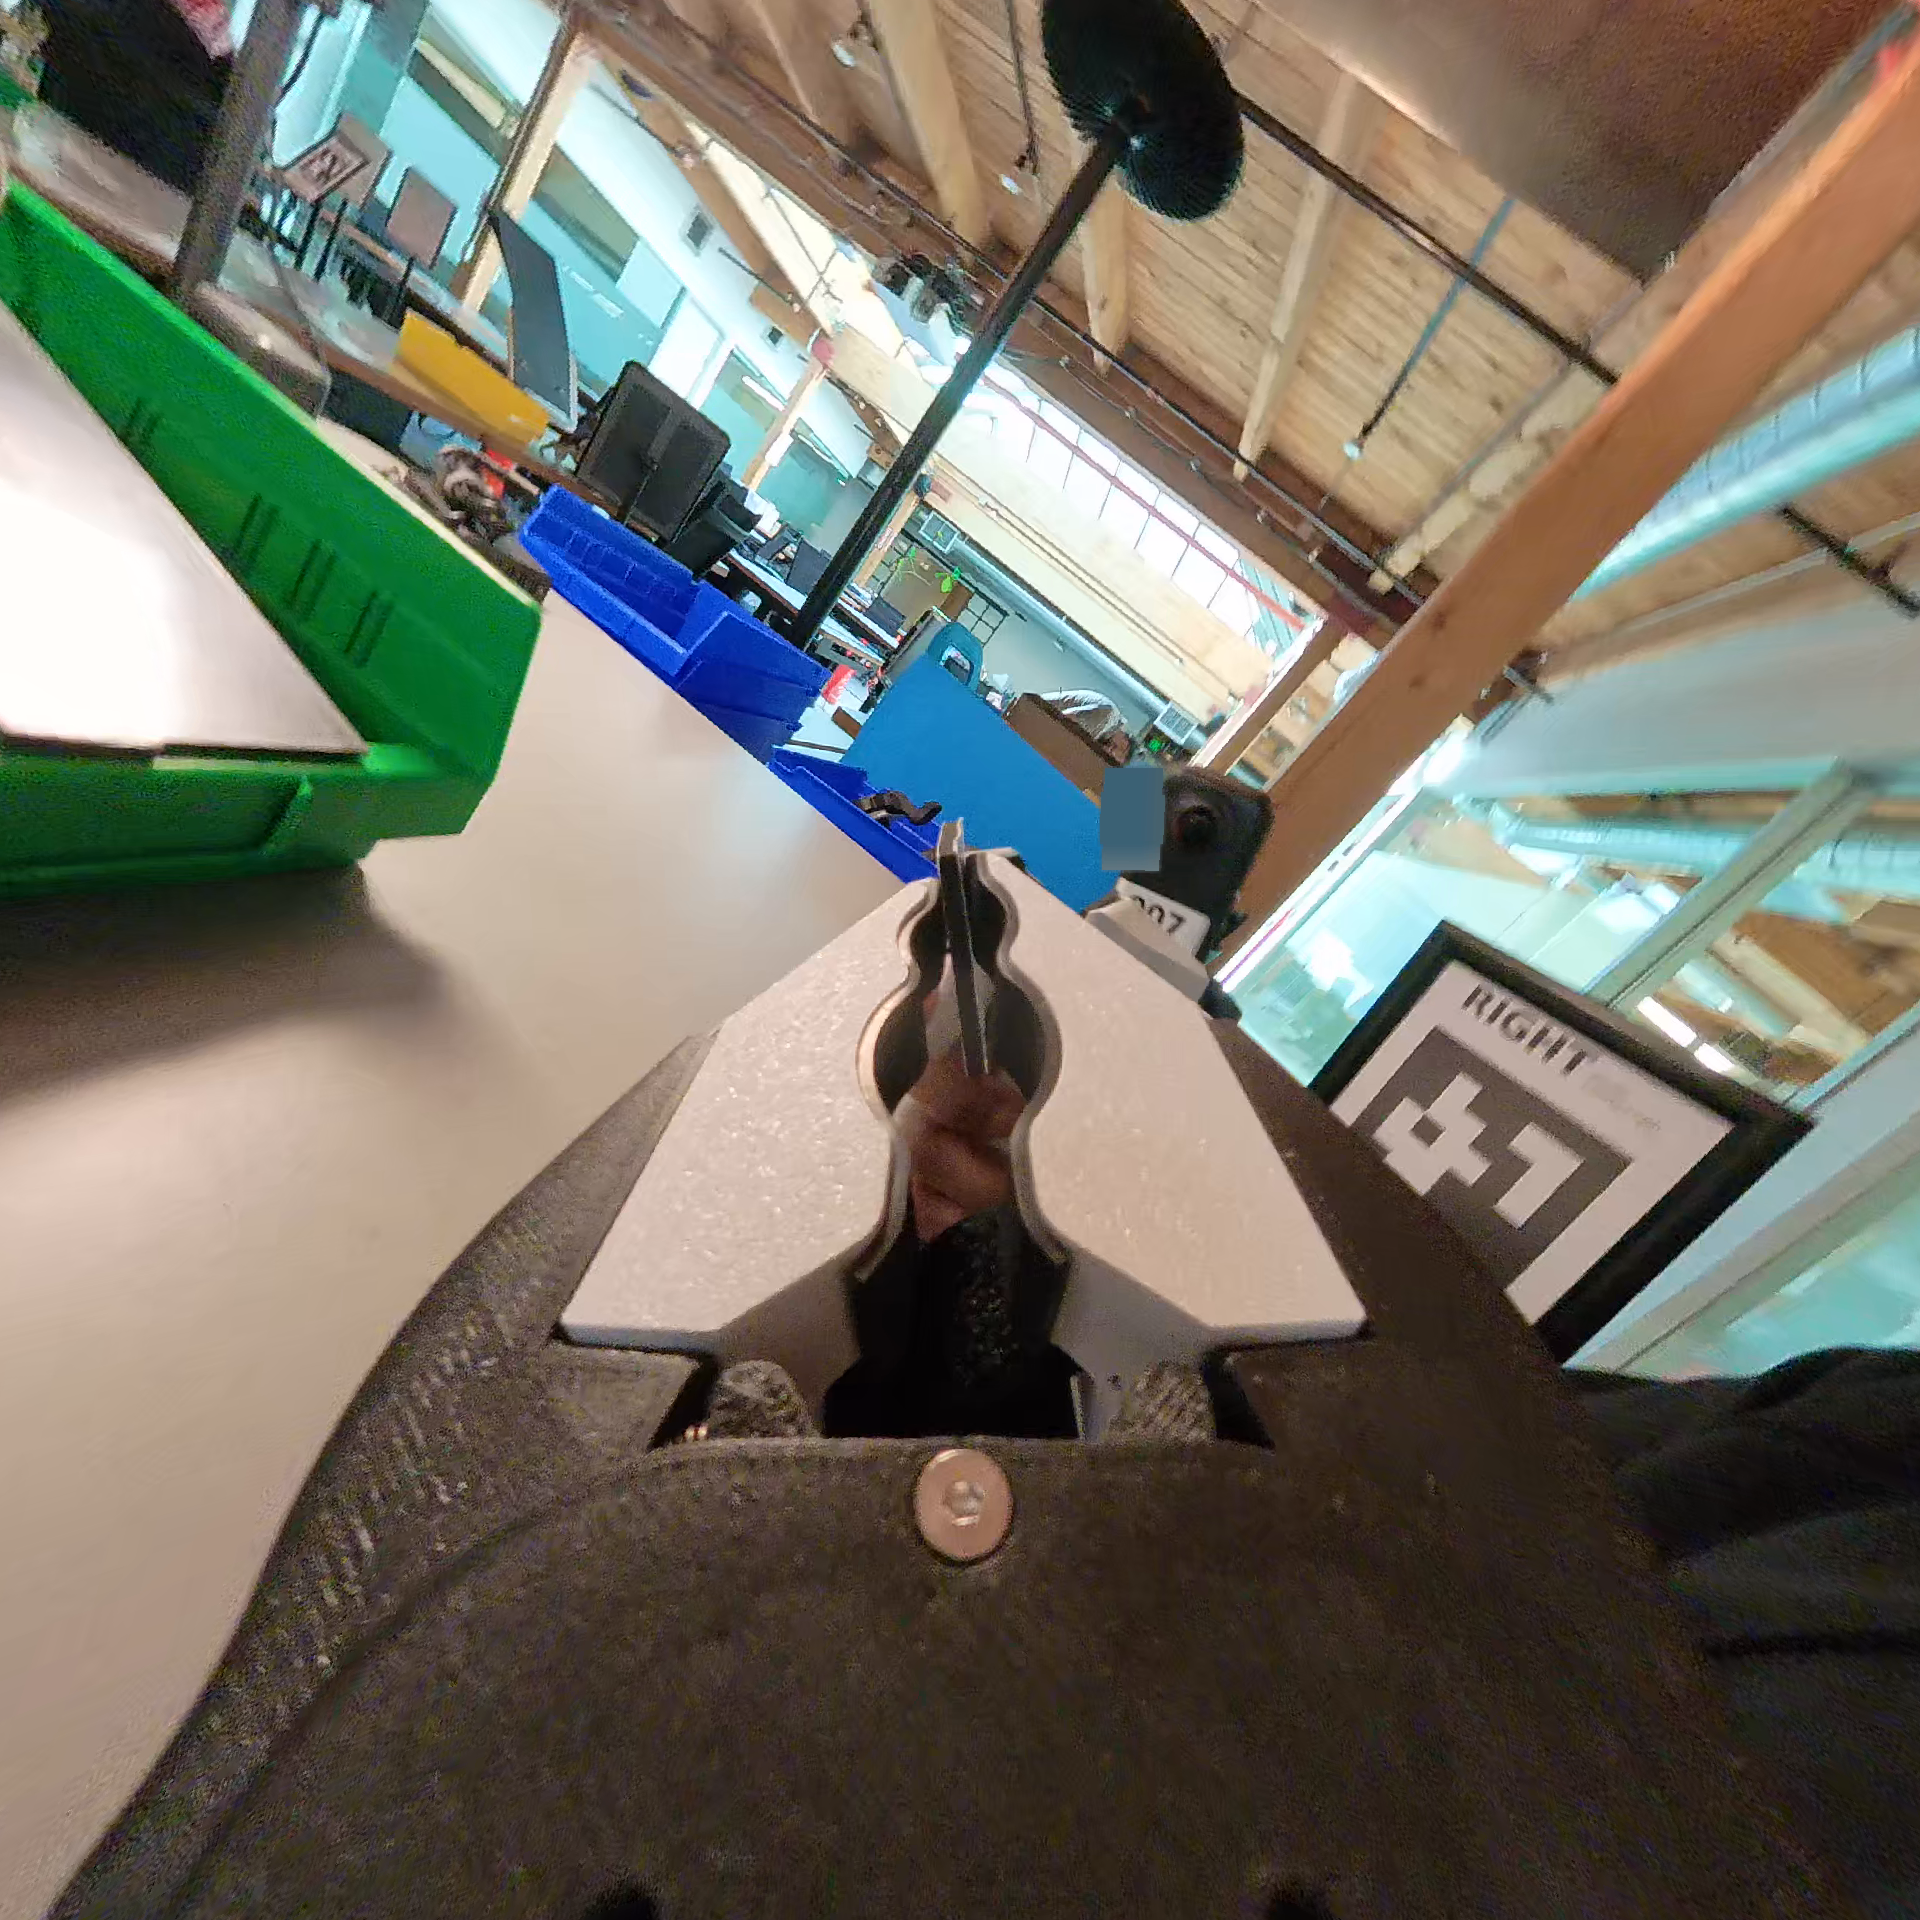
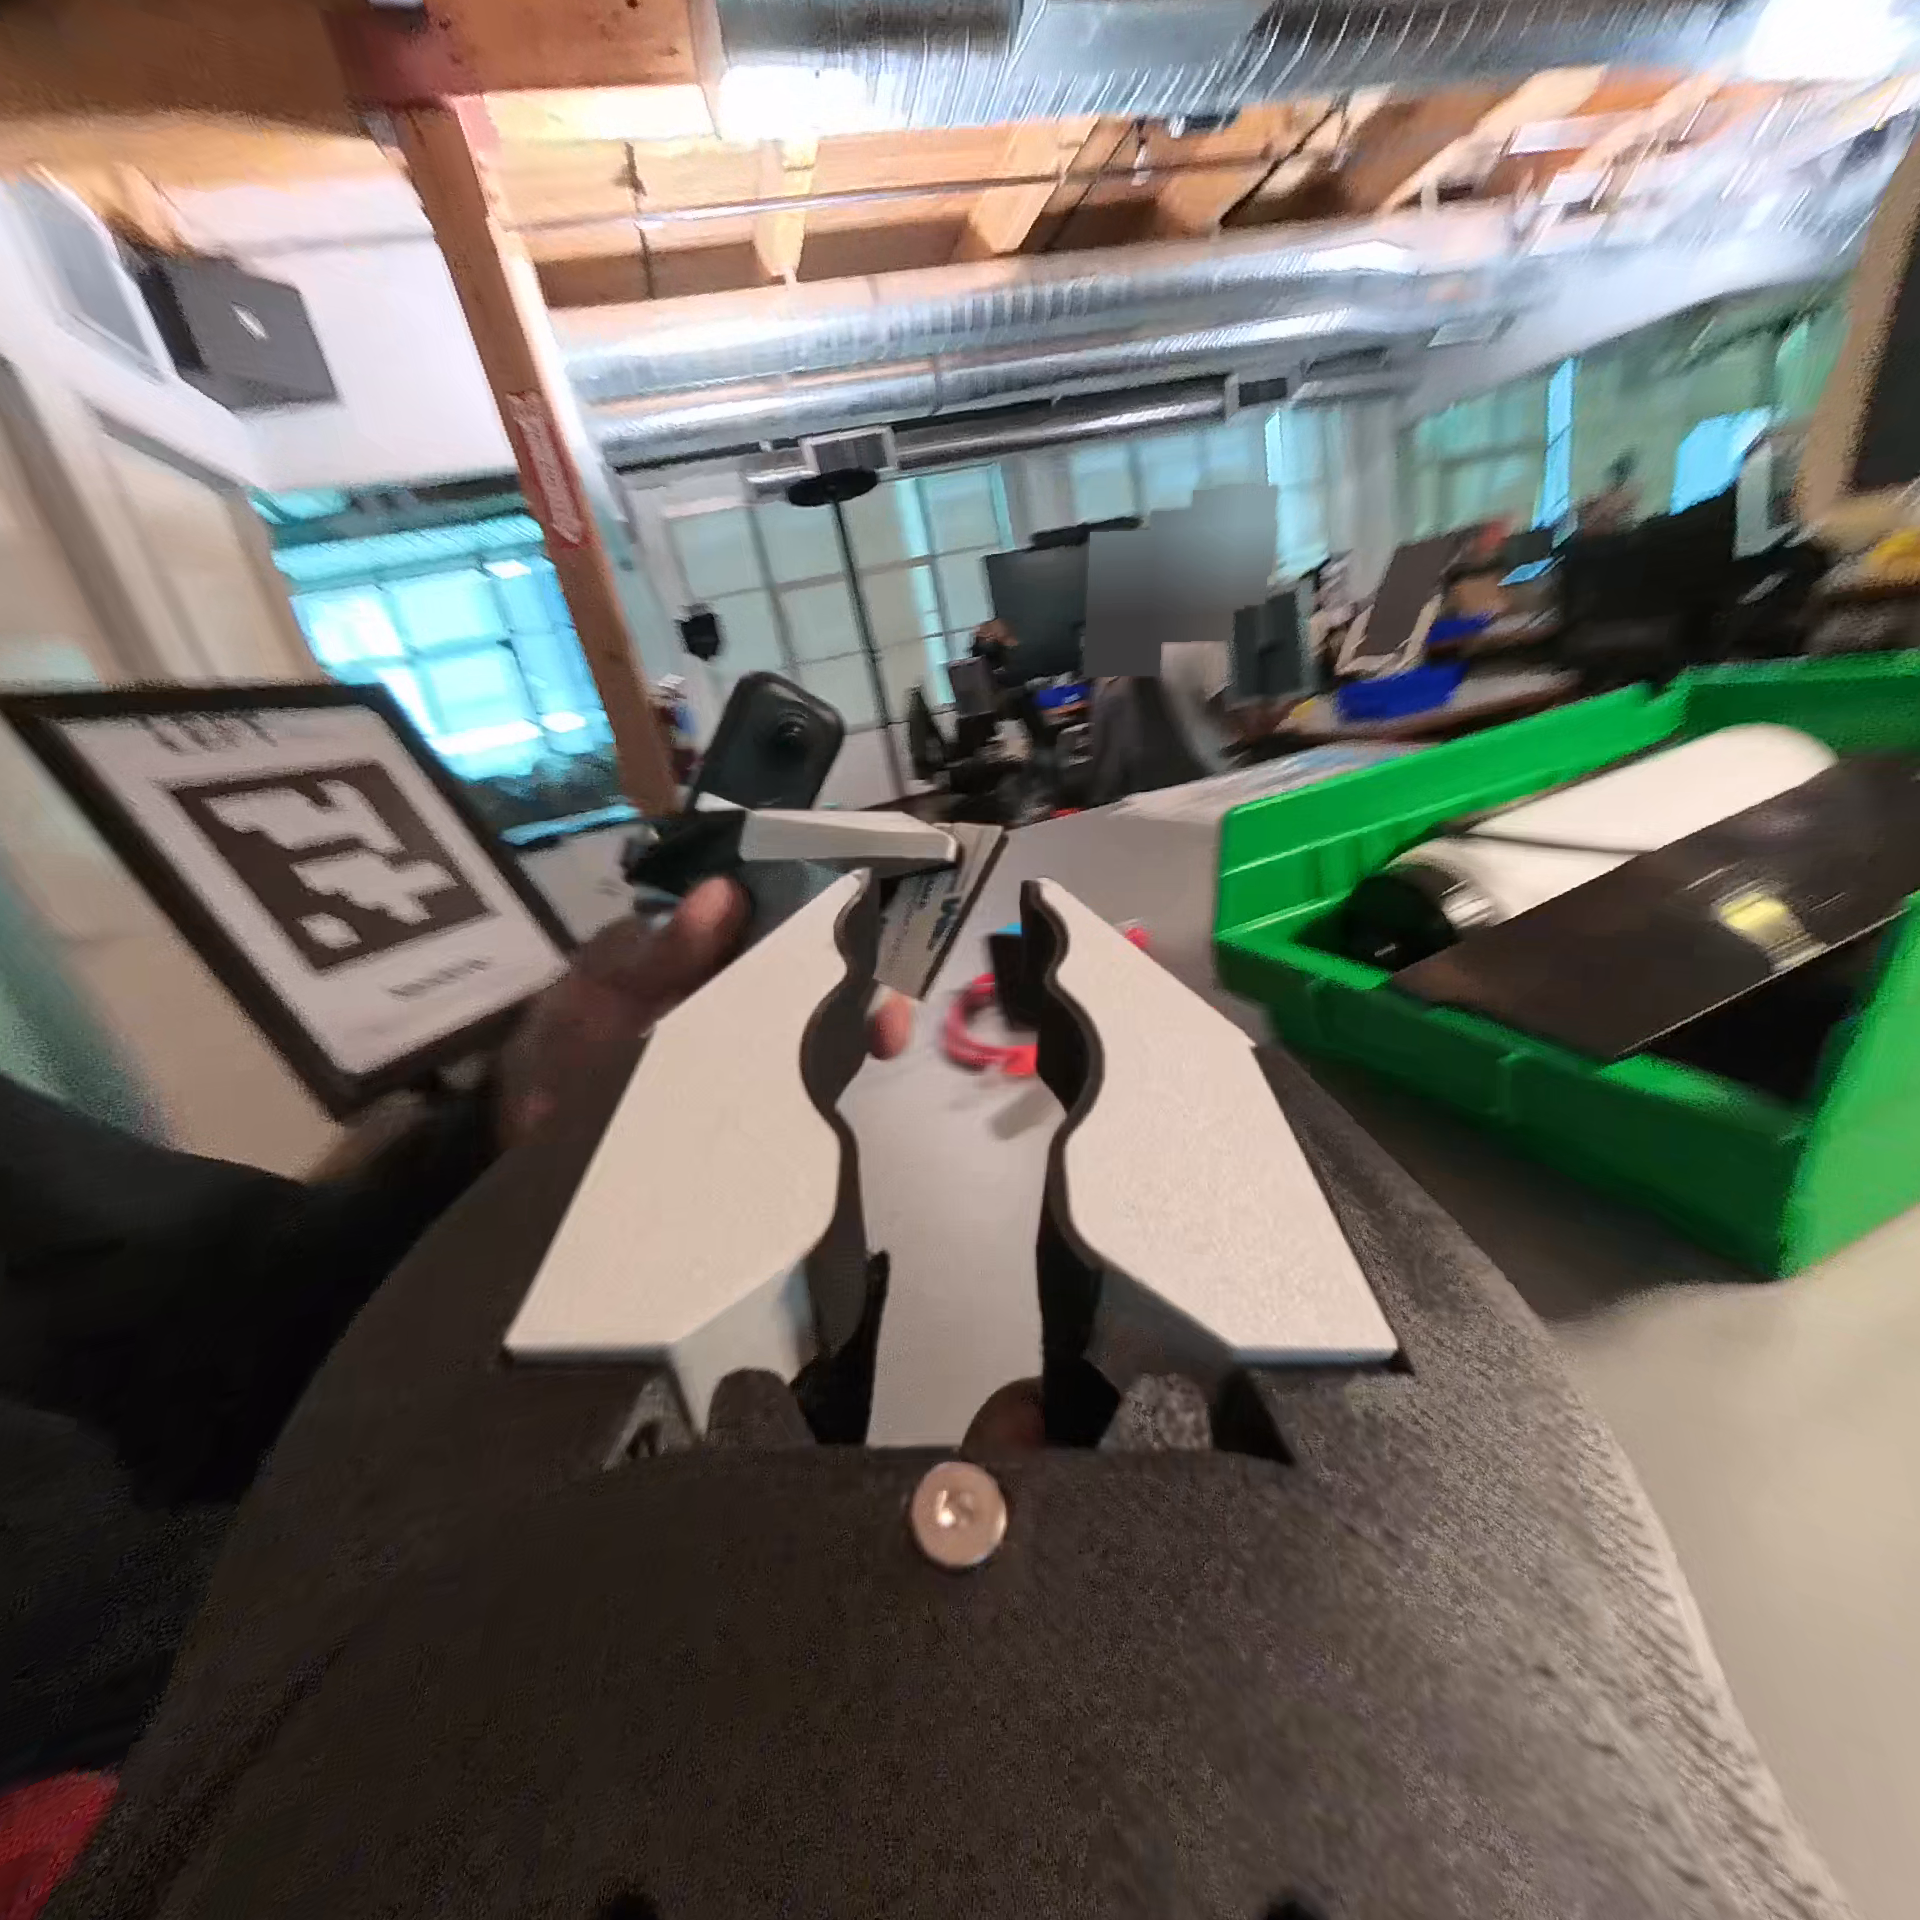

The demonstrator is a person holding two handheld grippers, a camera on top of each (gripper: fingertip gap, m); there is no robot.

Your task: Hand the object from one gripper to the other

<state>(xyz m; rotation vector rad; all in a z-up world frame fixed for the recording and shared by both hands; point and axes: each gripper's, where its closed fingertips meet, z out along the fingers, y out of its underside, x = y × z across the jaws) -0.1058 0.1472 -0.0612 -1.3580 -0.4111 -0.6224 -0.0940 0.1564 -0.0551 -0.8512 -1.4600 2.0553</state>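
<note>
My left gripper (image 1: 966,883) is shut on a thin grey card (image 1: 971,997), which I see edge-on between its white fingers. In the right wrist view the left gripper (image 2: 935,844) comes in from the left and holds the card (image 2: 928,920) by its top, so it hangs tilted, showing blue print. My right gripper (image 2: 948,891) is open and empty. The card sits in the gap between its fingertips, close to the left finger (image 2: 727,1122); I cannot tell if they touch. The right gripper's marker board (image 1: 1507,1127) shows at the right of the left wrist view.
A green bin (image 2: 1538,1049) with a black sheet (image 2: 1683,925) and a white roll stands on the grey table (image 1: 520,987); it also shows in the left wrist view (image 1: 291,561). Blue bins (image 1: 675,623) and a blue board (image 1: 966,769) lie beyond. A red object (image 2: 987,1034) lies under the grippers. The tips of both grippers are at nearly the same place.
</note>
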